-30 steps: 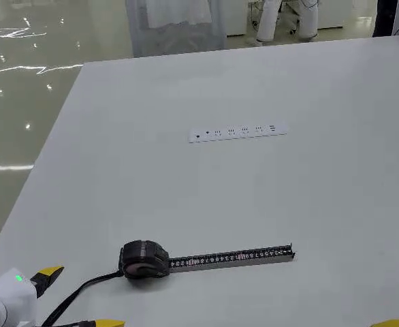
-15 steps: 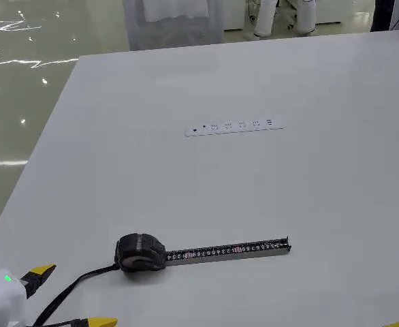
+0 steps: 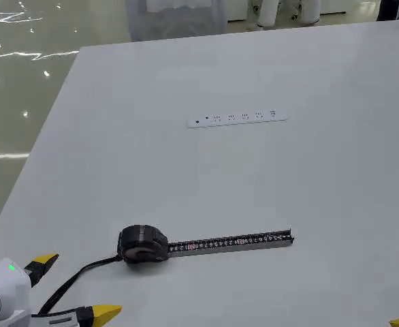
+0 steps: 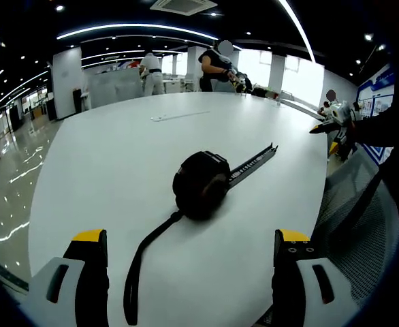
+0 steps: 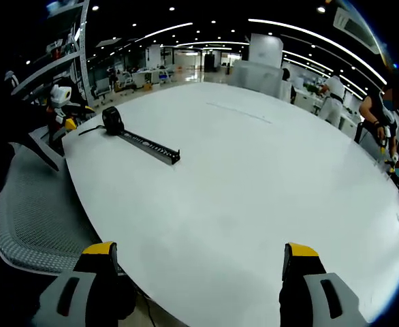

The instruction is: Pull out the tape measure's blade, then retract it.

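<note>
Tape measure [image 3: 144, 244] sits on the white table [image 3: 254, 177], down at 7 o'clock in the head view, with its blade [image 3: 230, 242] lying flat and drawn out toward 3 o'clock. Left gripper [image 4: 190, 238] hovers at the case's 7 o'clock, jaws wide apart and gripping nothing. Right gripper [image 5: 199, 249] is spread too, well apart from it.
</note>
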Motion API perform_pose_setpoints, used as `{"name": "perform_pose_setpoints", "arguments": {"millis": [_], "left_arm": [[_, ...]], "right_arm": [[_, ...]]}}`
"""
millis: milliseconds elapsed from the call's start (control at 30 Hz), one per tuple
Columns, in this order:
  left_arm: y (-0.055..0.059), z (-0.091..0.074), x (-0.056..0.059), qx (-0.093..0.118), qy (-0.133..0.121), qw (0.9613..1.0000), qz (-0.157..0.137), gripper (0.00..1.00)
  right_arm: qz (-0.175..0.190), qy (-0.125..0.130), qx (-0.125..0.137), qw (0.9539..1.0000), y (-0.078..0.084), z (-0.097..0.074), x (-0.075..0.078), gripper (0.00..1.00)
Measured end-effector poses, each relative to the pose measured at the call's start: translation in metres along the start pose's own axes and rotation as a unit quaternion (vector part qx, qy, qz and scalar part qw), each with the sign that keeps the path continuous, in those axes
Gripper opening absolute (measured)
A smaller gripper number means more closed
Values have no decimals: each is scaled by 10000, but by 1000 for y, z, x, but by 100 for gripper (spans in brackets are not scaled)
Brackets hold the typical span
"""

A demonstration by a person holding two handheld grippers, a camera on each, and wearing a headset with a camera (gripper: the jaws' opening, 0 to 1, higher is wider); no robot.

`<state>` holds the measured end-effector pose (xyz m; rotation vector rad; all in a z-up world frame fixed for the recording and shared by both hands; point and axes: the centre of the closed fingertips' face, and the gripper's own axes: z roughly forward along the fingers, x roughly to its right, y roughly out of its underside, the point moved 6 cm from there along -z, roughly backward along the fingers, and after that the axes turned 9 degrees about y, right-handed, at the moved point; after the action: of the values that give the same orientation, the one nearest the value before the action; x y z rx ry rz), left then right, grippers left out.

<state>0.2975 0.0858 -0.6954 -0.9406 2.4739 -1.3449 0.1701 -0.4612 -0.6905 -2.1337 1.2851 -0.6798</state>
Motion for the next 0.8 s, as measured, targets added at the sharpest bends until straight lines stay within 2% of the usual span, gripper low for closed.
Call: {"name": "perform_pose_setpoints", "arguments": {"millis": [167, 300, 400, 500, 567, 633, 800], "left_arm": [[-2, 3, -1, 93, -10, 9999, -108, 99], [-7, 7, -1, 66, -12, 9999, -107, 99], [-13, 7, -1, 63, -17, 9999, -79, 99], [-19, 8, -2, 112, -78, 9999, -96, 99], [-20, 9, -5, 69, -182, 9995, -233, 99], [-20, 10, -6, 107, -258, 9993, -231, 99], [-33, 10, 3, 150, -219, 9996, -117, 99]], "right_arm": [[-59, -35, -7, 10000, -3, 1, 1, 99], [-29, -122, -27, 9999, -5, 2, 2, 99], [-37, -93, 48, 9999, -11, 1, 4, 99], [-91, -130, 48, 9999, -15, 2, 5, 99], [-130, -154, 63, 9998, -17, 1, 6, 99], [-187, -161, 105, 9996, -19, 2, 7, 99], [-320, -174, 187, 9992, -26, 3, 11, 99]]}}
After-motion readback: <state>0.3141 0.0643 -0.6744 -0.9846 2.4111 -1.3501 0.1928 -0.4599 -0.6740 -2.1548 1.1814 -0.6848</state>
